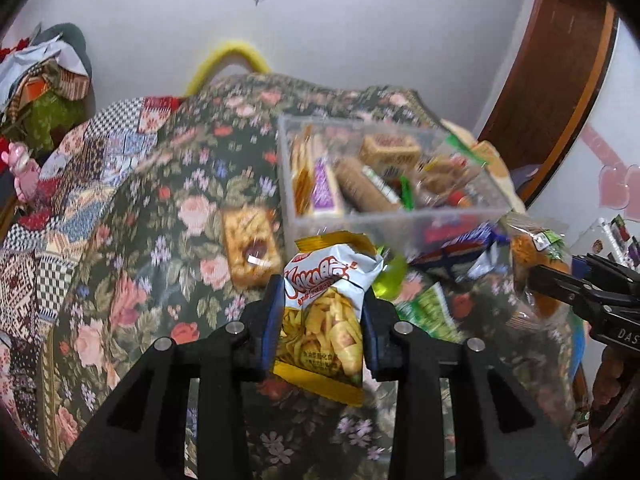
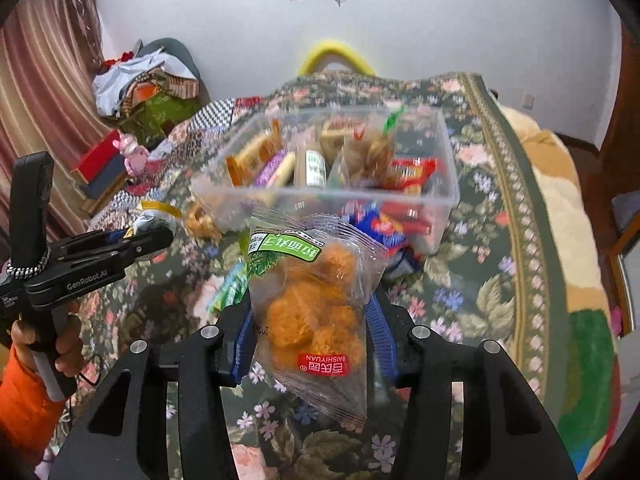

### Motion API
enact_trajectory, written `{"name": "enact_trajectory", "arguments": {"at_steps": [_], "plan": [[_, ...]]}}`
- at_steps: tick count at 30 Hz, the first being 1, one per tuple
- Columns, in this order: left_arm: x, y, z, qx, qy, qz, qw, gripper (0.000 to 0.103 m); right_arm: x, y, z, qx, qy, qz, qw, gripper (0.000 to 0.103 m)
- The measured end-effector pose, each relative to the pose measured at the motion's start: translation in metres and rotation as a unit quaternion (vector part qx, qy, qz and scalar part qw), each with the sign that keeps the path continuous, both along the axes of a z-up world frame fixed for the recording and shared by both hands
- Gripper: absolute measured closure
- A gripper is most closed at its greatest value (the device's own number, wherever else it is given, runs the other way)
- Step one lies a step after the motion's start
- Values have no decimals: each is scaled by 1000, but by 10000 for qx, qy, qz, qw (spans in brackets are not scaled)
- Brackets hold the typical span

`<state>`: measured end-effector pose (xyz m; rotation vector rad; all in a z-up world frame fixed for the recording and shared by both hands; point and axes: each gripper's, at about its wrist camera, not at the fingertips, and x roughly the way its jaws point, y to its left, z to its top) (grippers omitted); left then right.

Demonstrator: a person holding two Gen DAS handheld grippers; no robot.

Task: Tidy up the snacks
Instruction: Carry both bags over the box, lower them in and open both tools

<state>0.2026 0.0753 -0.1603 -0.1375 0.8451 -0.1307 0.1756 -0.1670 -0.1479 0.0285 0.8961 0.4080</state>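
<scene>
Both grippers are loaded & raised over the floral bedspread (image 2: 472,280), short of the clear bin (image 2: 450,184): the transport-to-bin step is judged to be in hand. The left gripper (image 1: 320,320) is clamped on a yellow chip packet (image 1: 324,320), pinched at mid-body betw. the blue pads (image 1: 270,324). The right gripper (image 2: 312,332) is closed on a clear bag of orange fried pieces (image 2: 316,312), green label end pointing toward the bin. The bin is seen approx. half full of wrapped bars & packets, set toward the far edge of the bedspread. Loose snacks are left around its near wall: a square cake pack (image 1: 250,246) to the left, red-blue wrappers (image 2: 384,226) & a green packet (image 1: 430,312) just beside it. Next, each packet prob. needs lifting above the near rim, then release over the free pockets inside. Room above the bin is open, but the two grippers are near each other, so entry one at a time is advisable; the near rim could be clipped by the dangling bag ends.
</scene>
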Motion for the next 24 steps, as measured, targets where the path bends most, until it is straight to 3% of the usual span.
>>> {"name": "enact_trajectory", "arguments": {"at_steps": [12, 24], "plan": [[33, -15, 40, -166, -554, -169, 9982, 69, 34, 10, 33, 67, -551, -62, 9984, 56], [85, -23, 33, -271, -519, -224, 9980, 69, 87, 35, 25, -66, -494, 82, 9987, 56]]}}
